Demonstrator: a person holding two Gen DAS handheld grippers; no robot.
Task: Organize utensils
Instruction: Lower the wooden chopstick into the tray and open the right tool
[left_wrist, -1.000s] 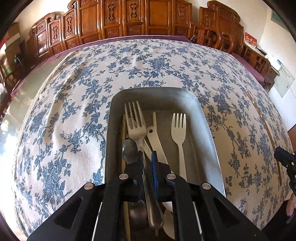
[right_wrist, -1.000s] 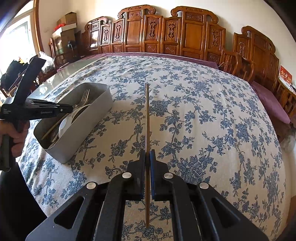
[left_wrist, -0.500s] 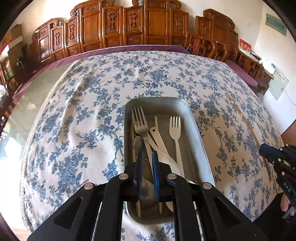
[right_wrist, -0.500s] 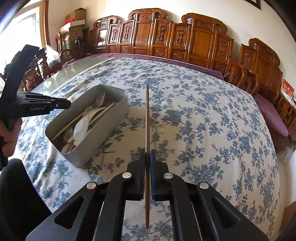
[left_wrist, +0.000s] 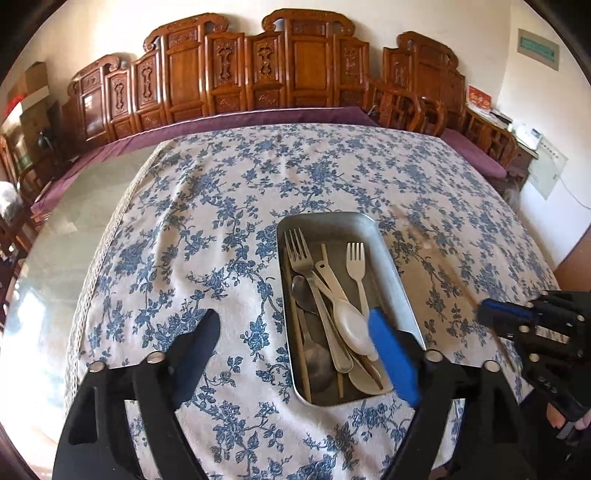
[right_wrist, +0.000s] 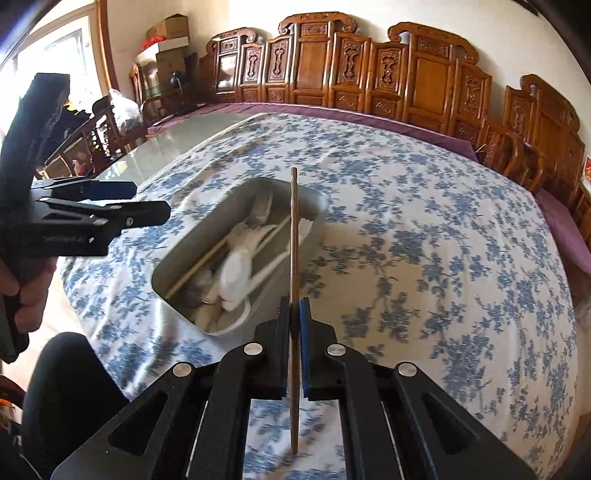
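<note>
On the left, the left claw (left_wrist: 295, 350) is seen released, its jaws having just been opening, with nothing pressed between them; it hangs above the near end of the metal tray (left_wrist: 391, 266), which rests on the floral-clothed worktop (left_wrist: 184, 221). Within the tray are laid a metal fork (left_wrist: 299, 254), a white plastic fork (left_wrist: 356, 258), a white spoon (left_wrist: 349, 325), a metal spoon (left_wrist: 317, 354) and a wooden chopstick (left_wrist: 295, 325), all roughly lengthwise. To the right, the right claw (right_wrist: 294, 314) is clenched on a second chopstick (right_wrist: 294, 236), which is gripped near its lower third and is held above the tray's right-hand wall. The step in hand is judged to be the delivery of this stick into the tray. It is best done if the stick is first turned parallel to the tray's long side, lowered until it lies close over the other pieces, and only then let go; the free claw is better kept clear of the tray's mouth.
</note>
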